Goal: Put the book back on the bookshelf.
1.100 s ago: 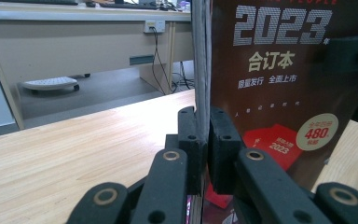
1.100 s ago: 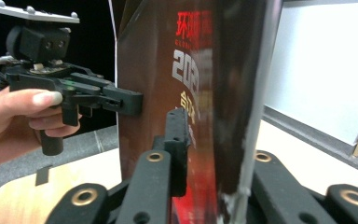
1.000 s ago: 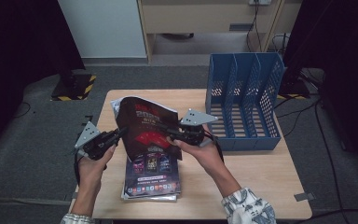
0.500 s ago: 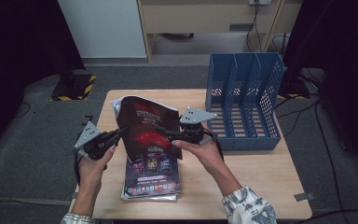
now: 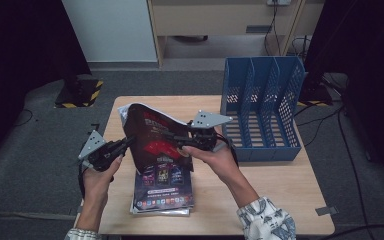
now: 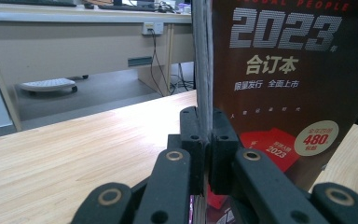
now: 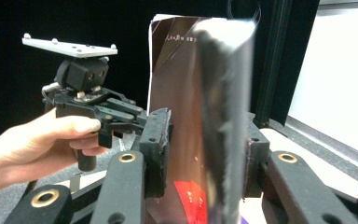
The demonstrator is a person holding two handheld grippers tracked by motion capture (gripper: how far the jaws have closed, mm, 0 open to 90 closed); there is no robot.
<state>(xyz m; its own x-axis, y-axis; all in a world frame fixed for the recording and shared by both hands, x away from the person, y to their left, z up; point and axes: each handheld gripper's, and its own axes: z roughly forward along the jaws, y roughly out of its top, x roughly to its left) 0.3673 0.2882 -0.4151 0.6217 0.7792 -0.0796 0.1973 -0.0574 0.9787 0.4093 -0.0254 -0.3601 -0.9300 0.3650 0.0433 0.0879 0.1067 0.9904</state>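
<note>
The person holds a dark red magazine [image 5: 152,140] upright above the wooden table [image 5: 260,190], gripped from both sides. The left gripper [image 5: 126,143] is clamped on the magazine's near edge; in the left gripper view its jaws press flat against the paper with no gap between pad and page [image 6: 204,140]. The right gripper [image 5: 180,141] stands at the opposite edge, and in the right gripper view its jaws bracket the thick, blurred edge of the magazine [image 7: 221,116] with a small gap on the left side, so it is judged to be closing on, or lightly holding, the magazine rather than pinching it hard. Under the lifted magazine a stack of further magazines [image 5: 162,192] lies flat on the table, near the person's edge. A blue file rack [image 5: 262,107] with upright dividers stands at the right of the table, well apart from the lifted magazine, and its slots look empty. The step in hand is judged to be the lift and turn to upright (the magazine is clear of the stack). The next move calls for carrying the magazine to the right while upright, aligning its lower edge with one slot between two dividers, and lowering it without buckling the pages.
</note>
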